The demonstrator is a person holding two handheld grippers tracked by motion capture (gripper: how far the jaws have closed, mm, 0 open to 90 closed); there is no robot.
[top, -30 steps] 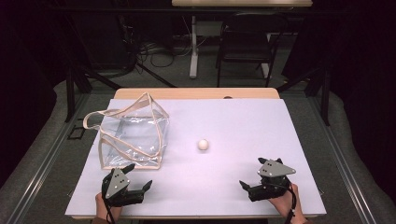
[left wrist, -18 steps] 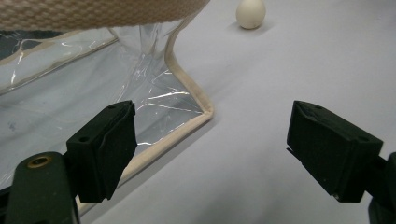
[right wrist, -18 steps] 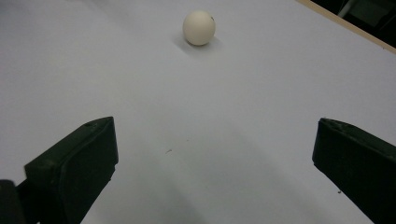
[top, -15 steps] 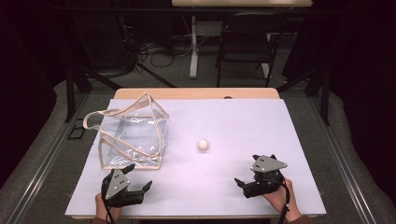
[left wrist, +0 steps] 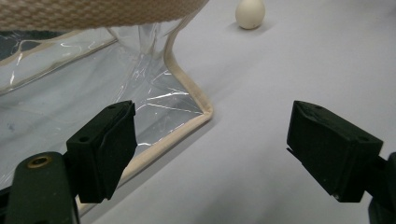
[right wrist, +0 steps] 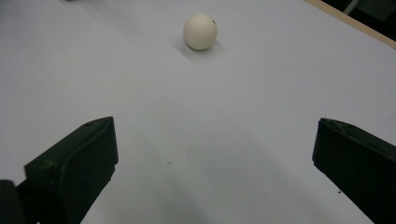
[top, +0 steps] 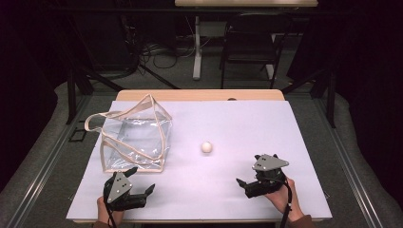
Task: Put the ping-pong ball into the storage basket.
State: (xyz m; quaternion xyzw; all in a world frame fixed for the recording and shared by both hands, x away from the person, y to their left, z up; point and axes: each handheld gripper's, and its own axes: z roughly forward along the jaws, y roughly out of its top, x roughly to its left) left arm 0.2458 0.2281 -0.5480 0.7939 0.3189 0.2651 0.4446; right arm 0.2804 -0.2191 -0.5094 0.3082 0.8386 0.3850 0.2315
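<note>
Right now, egg (top: pixel 206 147) sits mid-table on white sheet (top: pixel 247 123), just right of clear bag (top: pixel 135 137), apart from it. Right gripper (top: pixel 243 184) low, jaws spread wide, empty, aimed at egg. Left gripper (top: pixel 141 180) likewise agape, near bag's corner. Egg likely light, smooth, rolls easily, fragile: pinch gently across widest middle. Bag soft, floppy; take webbing rim (left wrist: pixel 93 11).

Even overhead light falls on the white table sheet (top: pixel 266 123), while the room beyond is dim. The egg (right wrist: pixel 200 31) casts a soft, short shadow. Glare streaks the clear bag (left wrist: pixel 70 98). Its near strap is blurred. The high view is slightly soft.
</note>
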